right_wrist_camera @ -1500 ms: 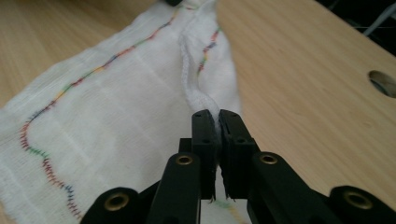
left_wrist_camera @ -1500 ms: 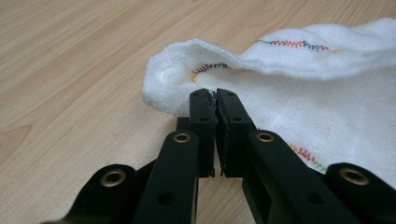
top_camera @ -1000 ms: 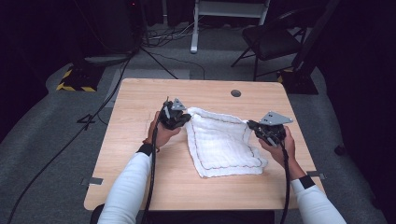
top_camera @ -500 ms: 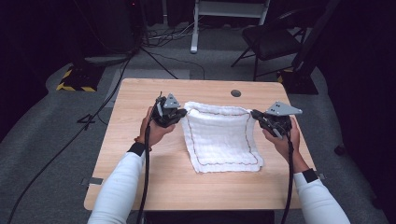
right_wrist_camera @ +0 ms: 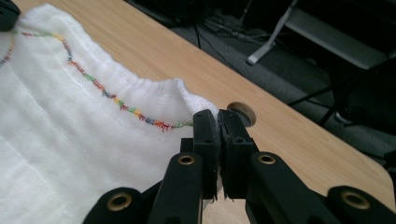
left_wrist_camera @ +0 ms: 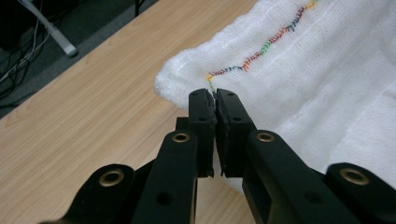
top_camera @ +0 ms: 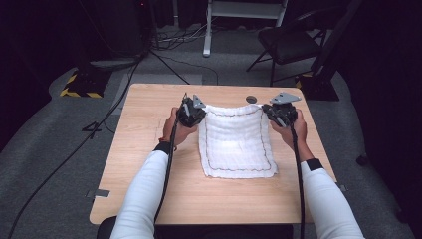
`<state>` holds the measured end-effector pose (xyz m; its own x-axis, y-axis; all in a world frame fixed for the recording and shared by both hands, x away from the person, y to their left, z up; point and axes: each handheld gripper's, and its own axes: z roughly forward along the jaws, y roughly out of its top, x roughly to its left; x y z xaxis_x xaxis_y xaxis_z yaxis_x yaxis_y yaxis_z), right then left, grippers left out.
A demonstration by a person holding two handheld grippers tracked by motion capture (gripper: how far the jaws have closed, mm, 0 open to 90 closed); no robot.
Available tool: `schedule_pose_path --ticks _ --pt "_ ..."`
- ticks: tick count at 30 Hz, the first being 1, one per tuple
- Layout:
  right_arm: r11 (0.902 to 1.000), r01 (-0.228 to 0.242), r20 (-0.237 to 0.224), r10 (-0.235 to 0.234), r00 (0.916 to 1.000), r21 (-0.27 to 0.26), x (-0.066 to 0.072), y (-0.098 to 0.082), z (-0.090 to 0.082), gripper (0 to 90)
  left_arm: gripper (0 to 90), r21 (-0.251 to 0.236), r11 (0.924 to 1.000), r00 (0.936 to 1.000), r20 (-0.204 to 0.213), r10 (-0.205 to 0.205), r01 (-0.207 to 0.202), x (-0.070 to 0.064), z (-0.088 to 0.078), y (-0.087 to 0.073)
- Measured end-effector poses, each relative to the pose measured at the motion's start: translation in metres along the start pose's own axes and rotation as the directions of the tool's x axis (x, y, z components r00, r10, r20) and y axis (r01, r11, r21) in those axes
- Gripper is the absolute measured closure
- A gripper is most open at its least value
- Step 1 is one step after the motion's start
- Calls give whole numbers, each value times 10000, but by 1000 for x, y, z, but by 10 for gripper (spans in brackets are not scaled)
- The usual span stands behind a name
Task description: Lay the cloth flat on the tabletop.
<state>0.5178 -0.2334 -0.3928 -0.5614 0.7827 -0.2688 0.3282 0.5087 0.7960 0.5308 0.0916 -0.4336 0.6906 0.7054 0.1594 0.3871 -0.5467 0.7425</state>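
A white cloth [top_camera: 235, 142] with a multicoloured stitched border lies spread on the wooden table [top_camera: 144, 149]. My left gripper [top_camera: 197, 113] is shut on the cloth's far left corner; in the left gripper view its jaws [left_wrist_camera: 215, 100] pinch the cloth [left_wrist_camera: 327, 79] right at the stitching. My right gripper [top_camera: 269, 113] is shut on the far right corner, and in the right gripper view its jaws [right_wrist_camera: 217, 119] clamp the cloth [right_wrist_camera: 60, 135] edge. Between the two grippers the far edge is stretched and slightly raised; the near edge rests on the table.
A round hole [top_camera: 251, 99] sits in the table just beyond the cloth, also seen beside the right jaws [right_wrist_camera: 243, 113]. Cables [top_camera: 169, 144] trail from both grippers along the sleeves. A chair [top_camera: 291, 42] and stand legs [top_camera: 206, 50] are on the floor beyond the table.
Both hands have moved apart and toward the far side of the table, pulling the folded cloth open so it now lies longer and flatter. Both grippers stay shut on its corners.
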Motion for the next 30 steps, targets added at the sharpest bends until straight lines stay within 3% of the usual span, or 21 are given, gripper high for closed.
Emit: schedule_pose_path --ticks 3,5,7,9,12,15,18,19,21,23,25,27,29,30 --pt "9992 -219 102 215 9997 324 -3 -5 14 864 822 144 9996 9996 -154 -256 258 0 10 -2" --pt "9979 -435 180 427 9989 481 -5 -9 21 855 739 251 9985 9980 -403 -482 492 -2 16 -3" --pt "9966 -510 374 486 9981 653 -6 -13 26 783 651 286 9977 9975 -373 -599 610 -3 17 -3" --pt "9951 -589 598 542 9967 793 -6 -16 28 748 512 236 9965 9956 -513 -787 800 -9 17 -4" --pt "9921 -675 453 630 9970 1054 -9 -22 25 672 330 422 9965 9973 75 -724 720 -17 11 -4" --pt "9922 -767 -35 774 9970 984 -8 -35 12 632 296 294 9990 9955 880 -364 340 -31 -1 -12" --pt "9927 -399 -750 486 9960 1134 -1 -56 -4 604 278 367 9993 9861 1657 -138 78 -44 -13 -25" --pt "9925 -293 -858 396 9955 1185 1 -62 -8 598 274 425 9991 9794 2017 -94 8 -49 -18 -32" --pt "9913 -330 -1346 502 9896 1277 5 -75 -19 573 253 511 9985 9751 2217 57 -175 -57 -24 -40" --pt "9903 46 -1733 197 9847 1386 11 -88 -30 560 252 657 9975 9641 2654 76 -260 -65 -30 -49" --pt "9899 229 -2187 83 9758 1397 16 -95 -39 549 254 738 9964 9610 2758 194 -413 -74 -34 -56" --pt "9880 503 -2313 -154 9728 1458 21 -101 -48 546 256 860 9934 9524 3011 473 -765 -83 -37 -64" --pt "9880 607 -2810 -185 9595 1423 26 -107 -57 576 277 989 9915 9446 3248 480 -844 -90 -39 -70" --pt "9867 688 -2894 -236 9569 1471 27 -109 -59 579 317 1002 9910 9423 3308 510 -888 -93 -41 -73"
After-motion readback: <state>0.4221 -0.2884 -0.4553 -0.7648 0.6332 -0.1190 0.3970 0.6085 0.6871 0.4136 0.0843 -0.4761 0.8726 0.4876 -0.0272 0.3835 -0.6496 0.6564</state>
